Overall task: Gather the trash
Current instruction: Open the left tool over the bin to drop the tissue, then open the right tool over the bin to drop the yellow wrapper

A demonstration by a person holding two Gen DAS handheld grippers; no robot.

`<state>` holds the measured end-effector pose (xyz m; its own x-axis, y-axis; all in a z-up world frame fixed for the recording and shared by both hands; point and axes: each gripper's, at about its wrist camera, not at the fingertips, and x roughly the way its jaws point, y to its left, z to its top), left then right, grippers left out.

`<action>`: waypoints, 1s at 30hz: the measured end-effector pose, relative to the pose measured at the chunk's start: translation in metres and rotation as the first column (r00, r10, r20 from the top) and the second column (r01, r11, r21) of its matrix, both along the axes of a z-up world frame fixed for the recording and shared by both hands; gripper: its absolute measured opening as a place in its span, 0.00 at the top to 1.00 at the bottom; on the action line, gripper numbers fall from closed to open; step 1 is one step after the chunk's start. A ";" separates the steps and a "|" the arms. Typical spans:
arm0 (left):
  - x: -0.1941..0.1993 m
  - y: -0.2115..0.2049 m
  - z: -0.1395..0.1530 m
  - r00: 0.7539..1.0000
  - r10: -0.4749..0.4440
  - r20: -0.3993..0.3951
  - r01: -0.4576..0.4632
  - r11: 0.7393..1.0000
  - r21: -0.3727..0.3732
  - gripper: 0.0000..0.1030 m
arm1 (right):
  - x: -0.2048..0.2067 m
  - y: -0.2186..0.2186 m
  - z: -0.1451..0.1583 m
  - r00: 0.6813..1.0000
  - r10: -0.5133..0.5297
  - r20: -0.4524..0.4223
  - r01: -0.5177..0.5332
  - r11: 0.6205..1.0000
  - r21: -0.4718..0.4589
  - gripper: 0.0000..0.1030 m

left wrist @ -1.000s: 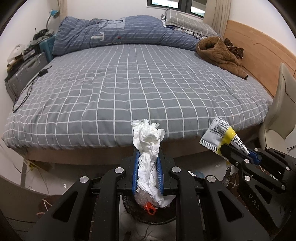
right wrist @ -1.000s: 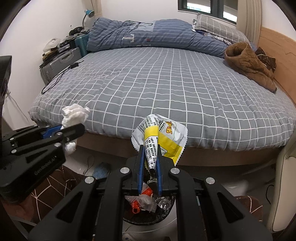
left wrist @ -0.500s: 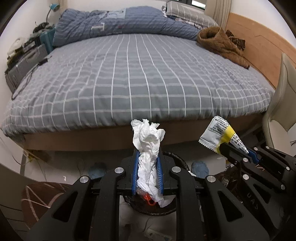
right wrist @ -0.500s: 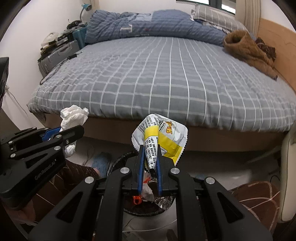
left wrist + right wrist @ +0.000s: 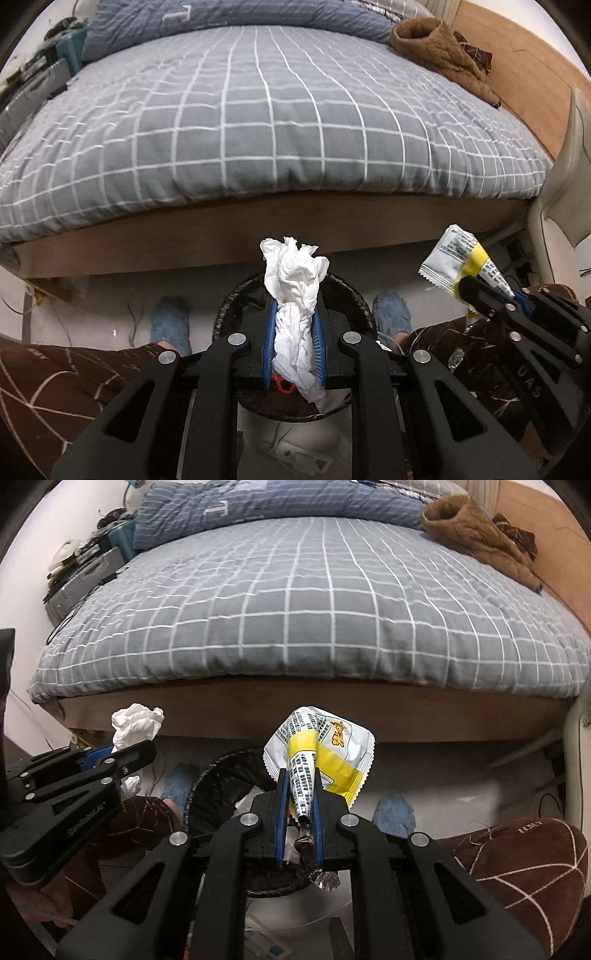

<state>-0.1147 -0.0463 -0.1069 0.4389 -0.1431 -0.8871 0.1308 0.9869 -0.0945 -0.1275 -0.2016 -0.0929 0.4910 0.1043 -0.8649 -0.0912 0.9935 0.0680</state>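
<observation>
The left tool [image 5: 293,332] is clenched on a crumpled tissue [image 5: 295,291] right above the bin [image 5: 354,295], while the right tool [image 5: 299,808] grips a snack wrapper [image 5: 321,753] past the bin's far rim, so the light wrapper could drift onto the floor.

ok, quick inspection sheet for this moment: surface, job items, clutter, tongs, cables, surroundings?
Surface: pale floor in front of the bed.
Job's things: crumpled tissue; yellow-and-white snack wrapper; black-lined trash bin below both, trash already inside.
Clutter: brown jacket on the bed.
Tongs: left tongs shut on tissue; right tongs shut on wrapper.
Cables: black cord at the bed's far left edge.
Surroundings: suitcases beside the bed; person's blue slippers.
</observation>
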 end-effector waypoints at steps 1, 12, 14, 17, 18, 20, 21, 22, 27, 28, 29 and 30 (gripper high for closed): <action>0.002 -0.003 -0.003 1.000 -0.002 -0.007 0.002 1.000 -0.001 0.84 | 0.001 -0.003 -0.002 1.000 -0.006 -0.006 0.006 1.000 -0.003 0.90; 0.012 -0.008 -0.020 1.000 -0.023 -0.021 0.023 1.000 0.005 0.35 | 0.011 -0.009 -0.020 0.999 -0.018 -0.049 0.018 1.000 -0.004 0.90; 0.011 -0.003 -0.018 1.000 -0.017 -0.007 0.017 1.000 0.019 0.27 | 0.013 -0.001 -0.024 0.998 -0.010 -0.059 0.010 1.000 -0.001 0.89; 0.010 0.013 -0.016 1.000 0.022 0.010 -0.022 0.999 0.037 0.15 | 0.017 0.010 -0.028 0.998 0.011 -0.066 -0.011 1.000 0.001 0.89; 0.010 0.018 -0.016 0.999 0.031 0.012 -0.031 0.999 0.038 0.13 | 0.019 0.015 -0.029 0.997 0.020 -0.068 -0.020 1.000 0.000 0.89; 0.011 0.028 -0.016 0.999 0.051 0.019 -0.052 0.998 0.041 0.10 | 0.021 0.023 -0.031 0.997 0.033 -0.071 -0.033 0.999 0.001 0.89; 0.011 0.033 -0.015 0.998 0.062 0.026 -0.063 0.997 0.046 0.07 | 0.023 0.027 -0.033 0.996 0.040 -0.074 -0.040 0.999 0.001 0.89; 0.011 0.038 -0.014 0.997 0.070 0.030 -0.071 0.996 0.049 0.07 | 0.025 0.030 -0.034 0.996 0.045 -0.077 -0.045 0.999 0.001 0.89; 0.011 0.058 -0.016 0.995 0.097 0.035 -0.099 0.993 0.057 0.06 | 0.033 0.047 -0.041 0.993 0.073 -0.094 -0.072 0.997 0.005 0.88; 0.009 0.062 -0.017 0.994 0.102 0.034 -0.104 0.993 0.056 0.06 | 0.034 0.052 -0.043 0.992 0.081 -0.098 -0.080 0.997 0.006 0.88; 0.010 0.065 -0.018 0.994 0.107 0.030 -0.108 0.993 0.055 0.06 | 0.035 0.055 -0.044 0.991 0.087 -0.102 -0.086 0.996 0.006 0.88; 0.010 0.069 -0.020 0.993 0.111 0.025 -0.112 0.992 0.056 0.06 | 0.036 0.061 -0.047 0.989 0.095 -0.109 -0.095 0.995 0.008 0.88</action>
